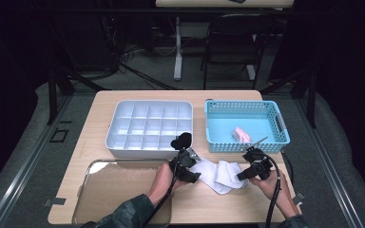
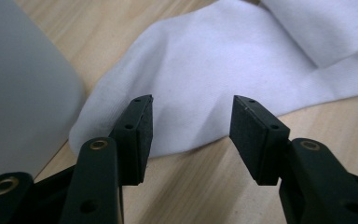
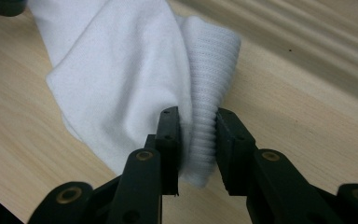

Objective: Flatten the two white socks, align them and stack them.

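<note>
1. The white sock (image 1: 217, 175) lies partly folded on the counter (image 1: 100, 102) near its front edge, toward the right corner. The right tool (image 3: 198, 133) is clenched on the ribbed cuff (image 3: 209, 88) – only that thick roll sits between the pads, so a sharp pull could likely slip the cuff free and let the fold fall open
2. The left tool (image 2: 191, 130) stands released, its pads (image 2: 142, 126) hanging just above the sock's toe end without pressing it. If it closes from here it may pinch only the top layer, or scrape the counter and miss
3. The grey divided tray (image 1: 149, 128) sits just beside the left tool – a sideways swing could knock it
4. Dragging the sock toward the front edge risks it sliding off
</note>
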